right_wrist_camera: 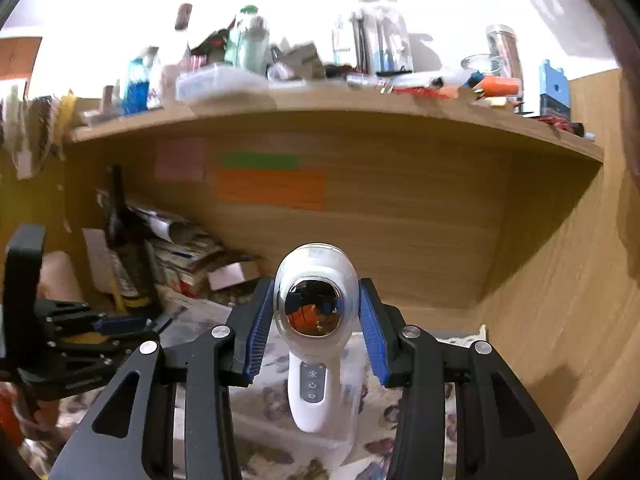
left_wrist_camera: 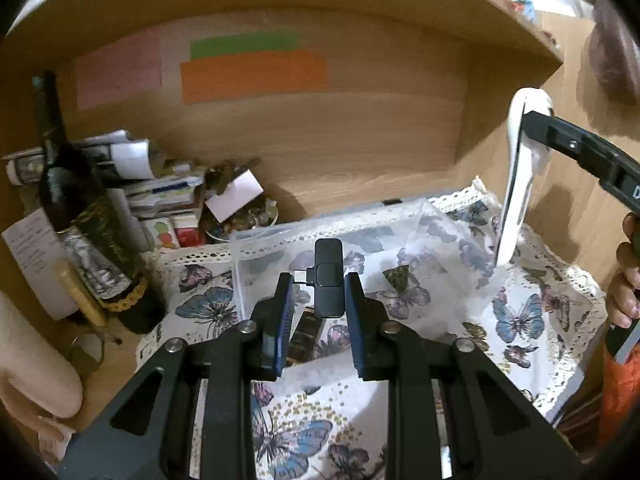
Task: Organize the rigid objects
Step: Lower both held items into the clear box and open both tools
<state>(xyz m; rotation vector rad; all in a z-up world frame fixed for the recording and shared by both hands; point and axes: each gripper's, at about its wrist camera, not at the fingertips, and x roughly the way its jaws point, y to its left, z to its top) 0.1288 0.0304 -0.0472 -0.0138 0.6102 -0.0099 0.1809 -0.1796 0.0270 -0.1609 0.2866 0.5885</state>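
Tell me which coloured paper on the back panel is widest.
The orange paper: it spans further across than the green strip just above it and the pale pink sheet to its left.

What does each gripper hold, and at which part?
The left gripper holds a small black adapter by its sides. The right gripper holds a white handheld device by its round head.

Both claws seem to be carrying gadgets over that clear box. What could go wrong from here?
The small black adapter is pinched only at its plug and one side by the left gripper, so it might twist or slip out. The white handheld device is held at its rounded head by the right gripper, handle hanging; it could swing or slide. Falling, either might miss the clear plastic box below.
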